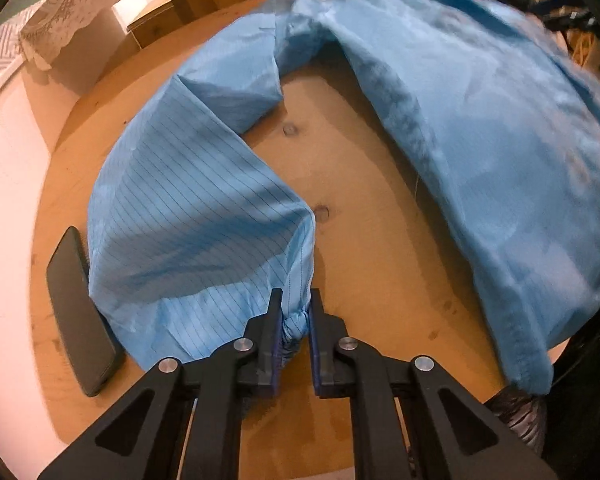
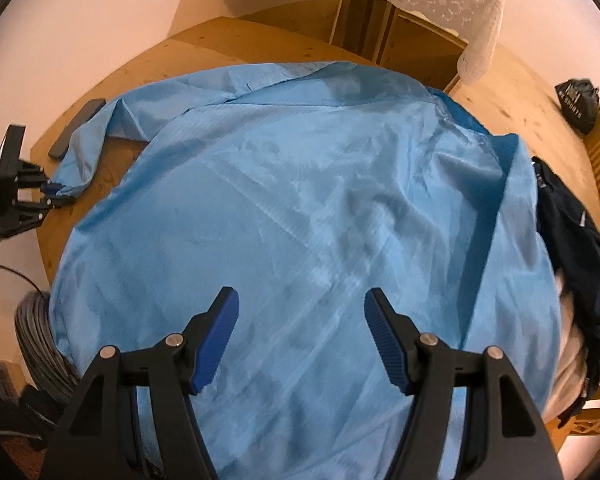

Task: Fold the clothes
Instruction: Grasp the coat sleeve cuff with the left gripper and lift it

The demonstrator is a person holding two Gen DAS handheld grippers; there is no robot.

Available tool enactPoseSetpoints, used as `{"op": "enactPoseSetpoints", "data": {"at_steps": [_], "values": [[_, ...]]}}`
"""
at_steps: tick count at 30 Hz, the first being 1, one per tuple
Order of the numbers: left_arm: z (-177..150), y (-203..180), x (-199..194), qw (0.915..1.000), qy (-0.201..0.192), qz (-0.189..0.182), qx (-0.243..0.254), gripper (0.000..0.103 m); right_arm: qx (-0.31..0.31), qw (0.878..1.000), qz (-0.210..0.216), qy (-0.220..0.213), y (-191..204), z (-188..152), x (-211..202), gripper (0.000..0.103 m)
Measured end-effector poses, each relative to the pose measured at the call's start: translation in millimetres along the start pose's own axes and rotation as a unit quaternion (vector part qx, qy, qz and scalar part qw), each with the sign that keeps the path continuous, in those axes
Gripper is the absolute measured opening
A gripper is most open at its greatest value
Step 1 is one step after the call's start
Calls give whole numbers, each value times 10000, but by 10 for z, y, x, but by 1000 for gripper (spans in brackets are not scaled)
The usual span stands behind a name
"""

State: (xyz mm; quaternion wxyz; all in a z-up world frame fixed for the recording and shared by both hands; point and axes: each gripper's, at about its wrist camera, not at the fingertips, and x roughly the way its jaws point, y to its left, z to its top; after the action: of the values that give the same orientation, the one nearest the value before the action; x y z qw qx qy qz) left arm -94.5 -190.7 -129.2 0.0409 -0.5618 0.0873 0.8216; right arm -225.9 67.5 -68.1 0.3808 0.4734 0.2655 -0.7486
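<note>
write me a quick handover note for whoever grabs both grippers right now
Left gripper: jaws shut on the sleeve cuff of the light blue striped jacket.
Right gripper: jaws open, empty, above the jacket body.
Jacket lies spread on the round wooden table; a black phone sits beside the sleeve.
Done: cuff gripped. Left: every fold, probably starting with the sleeve across the body.

the only lettering anywhere is white print on the black bag sitting on the wooden floor at the upper right of the right wrist view, and it's too small and smeared to make out. the dark garment at the right edge carries small pale marks, also unreadable. the left wrist view shows no writing.
</note>
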Motion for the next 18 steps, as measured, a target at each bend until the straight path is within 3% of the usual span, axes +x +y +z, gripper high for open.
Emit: {"op": "enactPoseSetpoints", "data": {"at_steps": [2,5,8,12,18], "values": [[43,140,-146,9979,-288,-476,-327,10,137,9999,68,-50,-46,247,75,64],[175,464,-583,9879,-1008,-880,-782,10,342,9992,171,-124,-114,617,187,64],[291,811,-1023,9754,-1583,-1052,-1115,10,547,9979,274,-198,-183,987,299,64],[515,1278,-1605,9632,-2227,-797,-1280,10,820,9953,410,-297,-275,1480,449,64],[521,1639,-2121,9510,-2755,-374,-1355,10,1179,9922,404,-74,-222,2246,1078,64]]}}
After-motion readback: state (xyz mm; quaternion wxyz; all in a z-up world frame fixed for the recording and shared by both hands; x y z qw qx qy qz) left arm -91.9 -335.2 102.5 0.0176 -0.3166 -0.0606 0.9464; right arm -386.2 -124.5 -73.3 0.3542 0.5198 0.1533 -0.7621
